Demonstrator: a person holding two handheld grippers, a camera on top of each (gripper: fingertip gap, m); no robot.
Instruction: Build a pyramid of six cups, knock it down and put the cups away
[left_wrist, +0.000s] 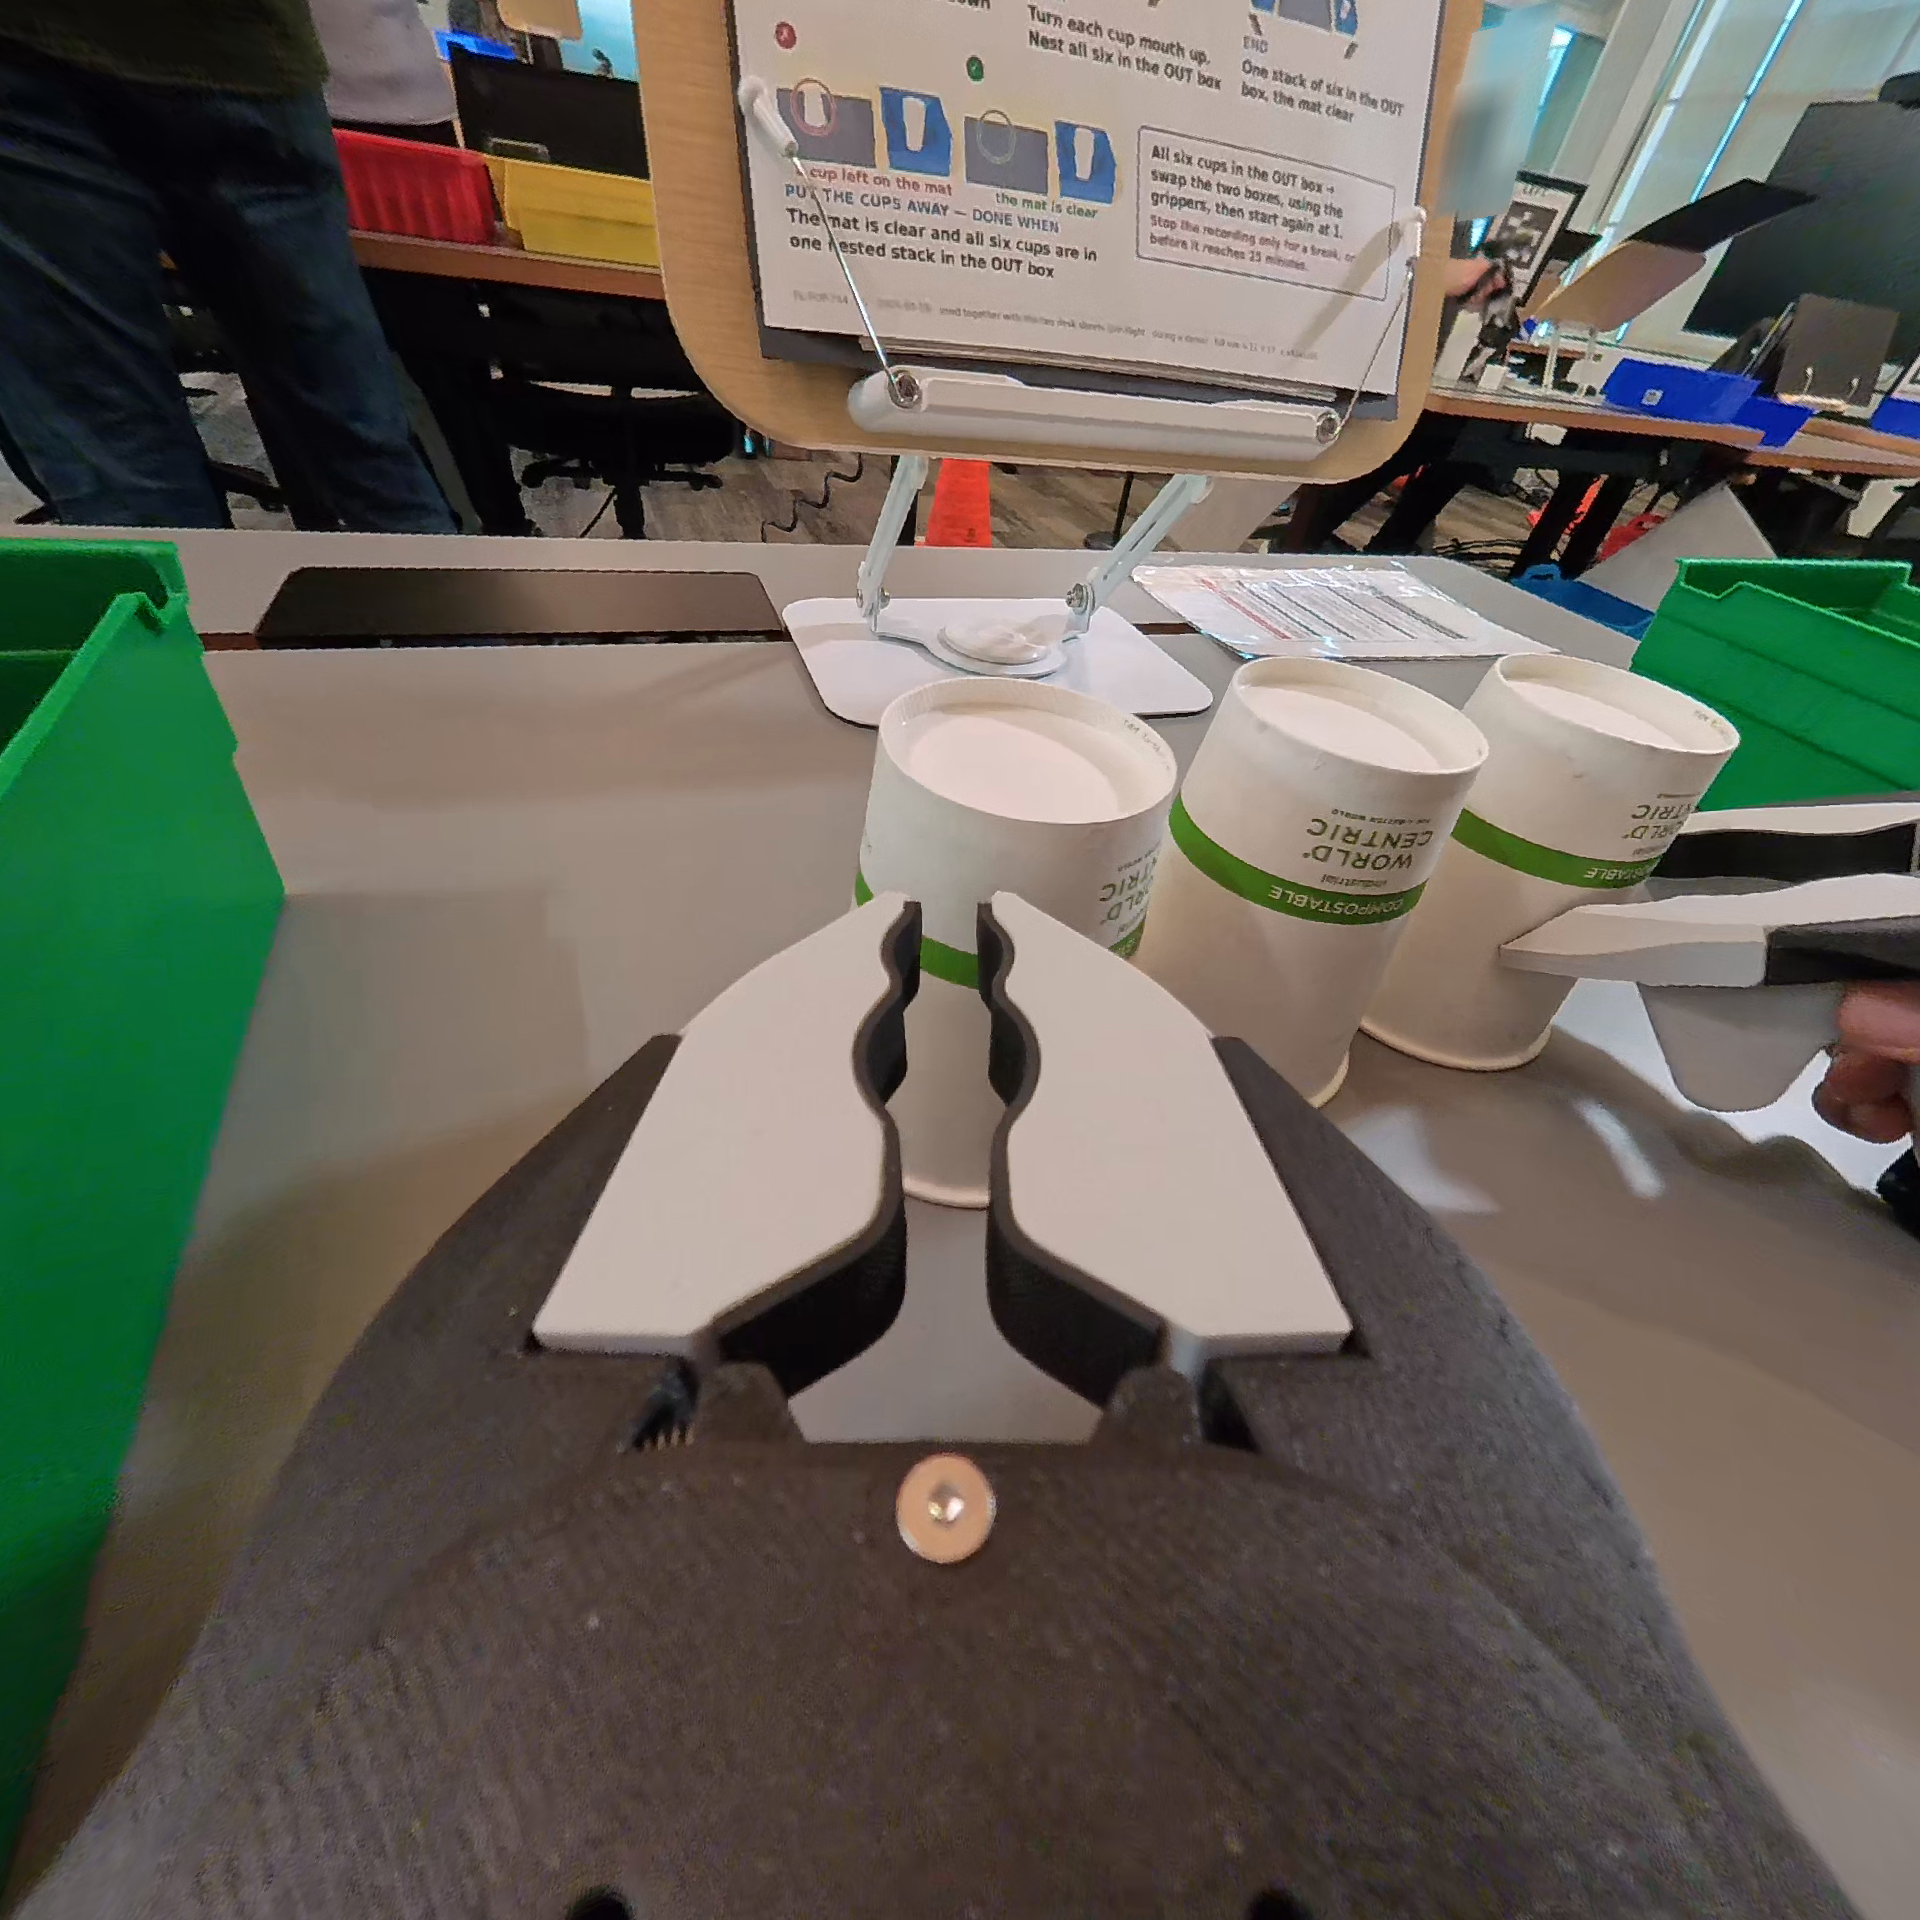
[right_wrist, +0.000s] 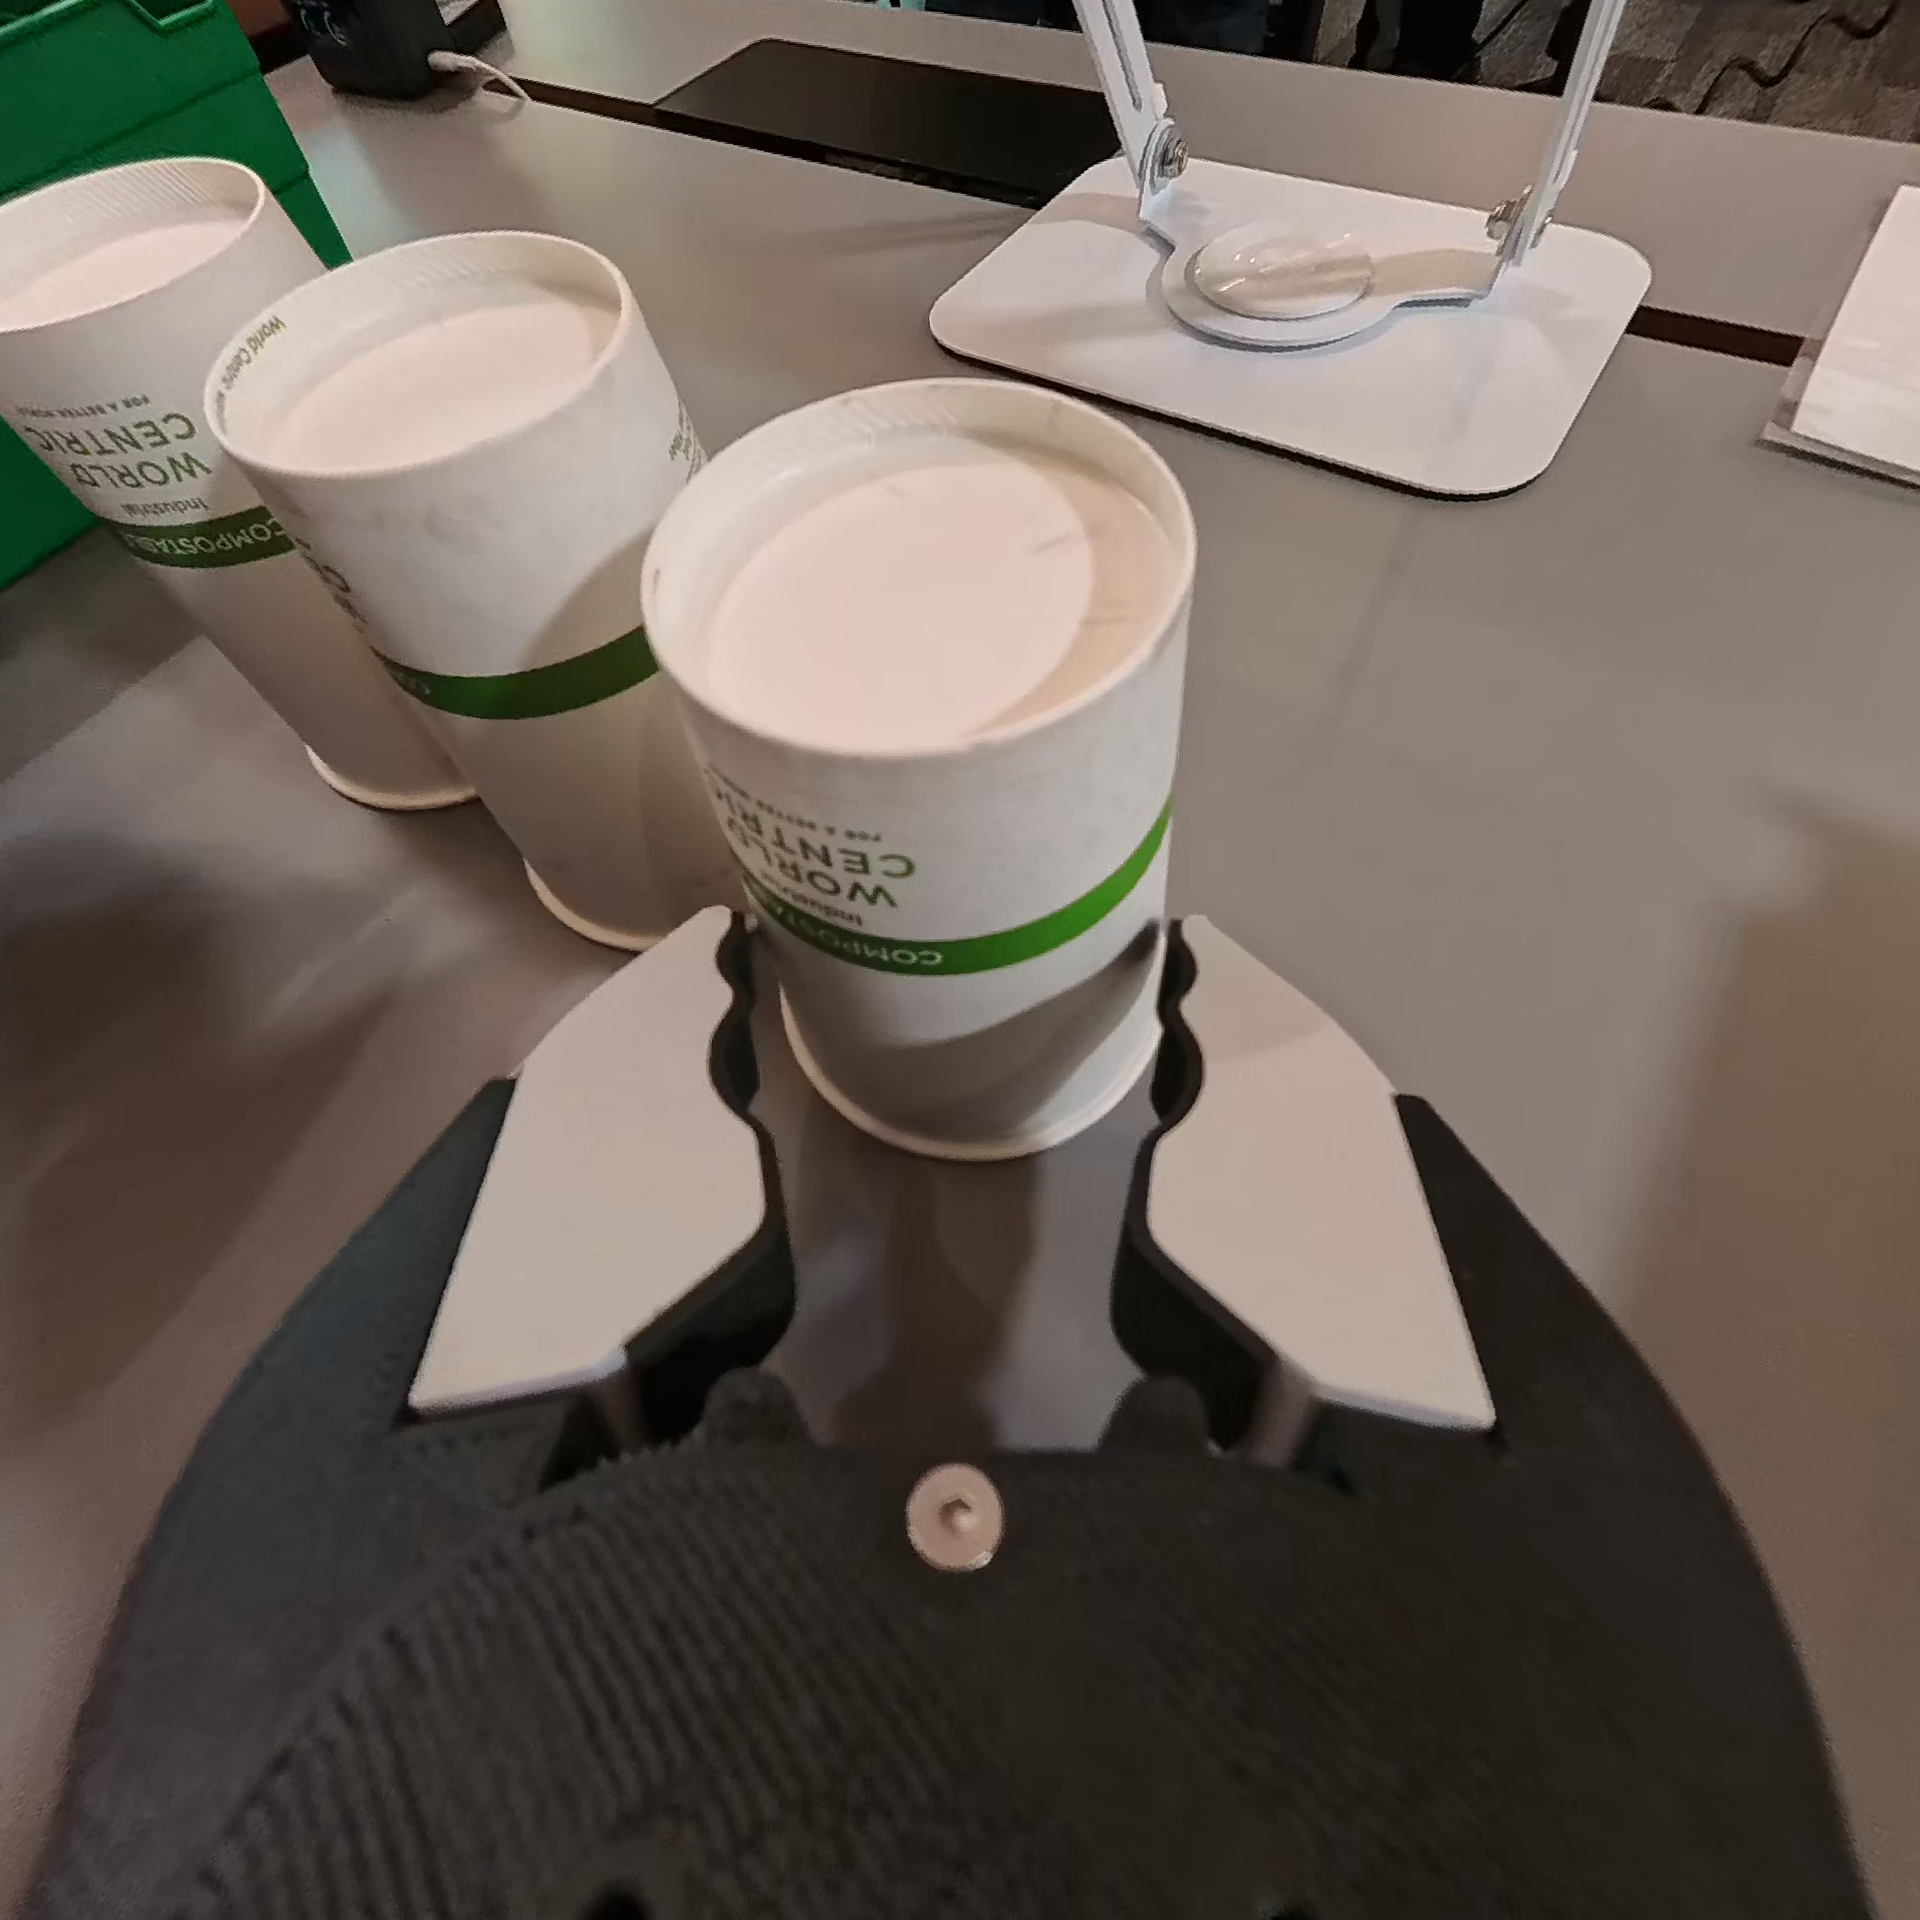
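Observation:
Three white paper cups with a green band stand upside down in a row on the grey table (left_wrist: 520, 831): left cup (left_wrist: 1018, 790), middle cup (left_wrist: 1320, 831), right cup (left_wrist: 1558, 748). My left gripper (left_wrist: 948, 914) is nearly shut with a narrow gap, empty, just in front of the left cup. My right gripper (right_wrist: 951, 935) is open, its fingertips flanking the lower wall of the right cup (right_wrist: 935, 665) without squeezing it. It also shows in the left wrist view (left_wrist: 1590, 894), coming in from the right. The middle cup (right_wrist: 447, 416) and far cup (right_wrist: 104, 312) stand beyond.
A green bin (left_wrist: 104, 831) stands at the left and another (left_wrist: 1787, 665) at the right. A white stand base (left_wrist: 997, 655) behind the cups carries a board with a printed sheet (left_wrist: 1039, 208). A laminated sheet (left_wrist: 1330, 613) lies at back right. A hand (left_wrist: 1870, 1060) holds the right gripper.

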